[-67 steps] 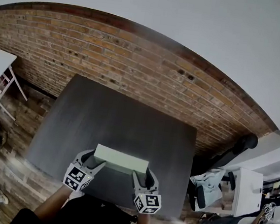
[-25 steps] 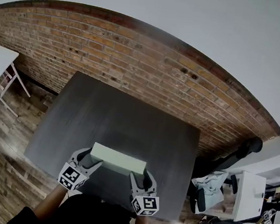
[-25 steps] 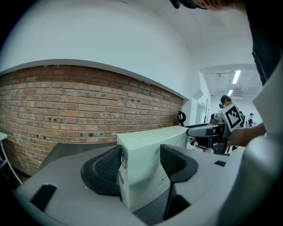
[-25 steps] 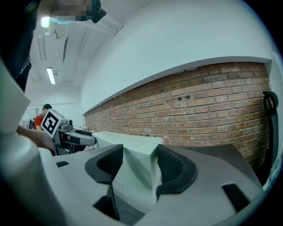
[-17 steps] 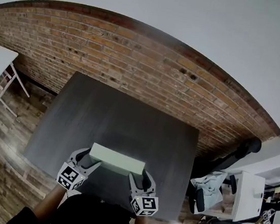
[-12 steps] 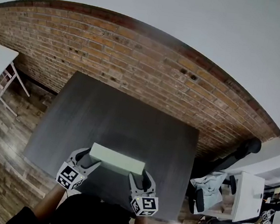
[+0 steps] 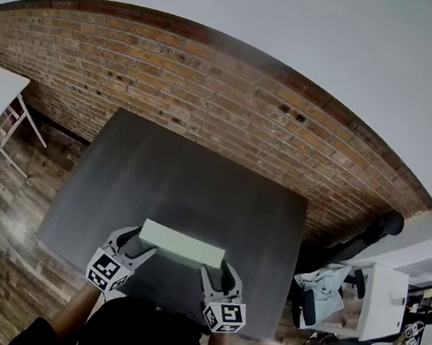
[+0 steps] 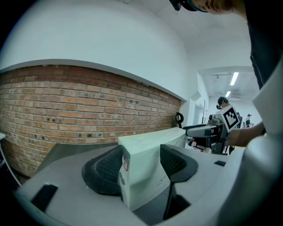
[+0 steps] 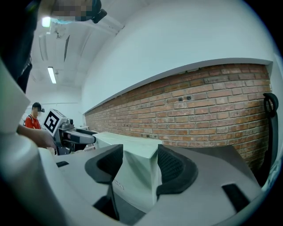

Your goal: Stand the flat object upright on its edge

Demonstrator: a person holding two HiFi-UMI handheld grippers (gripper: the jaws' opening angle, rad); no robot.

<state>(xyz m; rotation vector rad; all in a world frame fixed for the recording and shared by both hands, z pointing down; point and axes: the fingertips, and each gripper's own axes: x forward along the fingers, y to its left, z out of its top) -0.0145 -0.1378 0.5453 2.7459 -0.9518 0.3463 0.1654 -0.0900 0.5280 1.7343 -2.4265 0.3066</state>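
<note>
- The pale green box (image 7: 182,246) sat over the near edge of the dark table (image 7: 183,179). Its long narrow face was turned up and its broad faces were vertical.
- The left gripper (image 7: 135,245) was clamped on the box's left end. In the left gripper view both pads (image 8: 108,170) pressed flat against the box's two broad faces.
- The right gripper (image 7: 215,272) was clamped on the box's right end in the same manner. In the right gripper view its pads bore on the box from both sides.
- The two grippers faced each other along the box's length, with the marker cubes (image 7: 107,270) toward the person.
- The box's bottom edge was hidden behind the gripper bodies, so contact with the table could not be confirmed.
- A brick wall (image 7: 173,75) ran behind the table's far edge.
</note>
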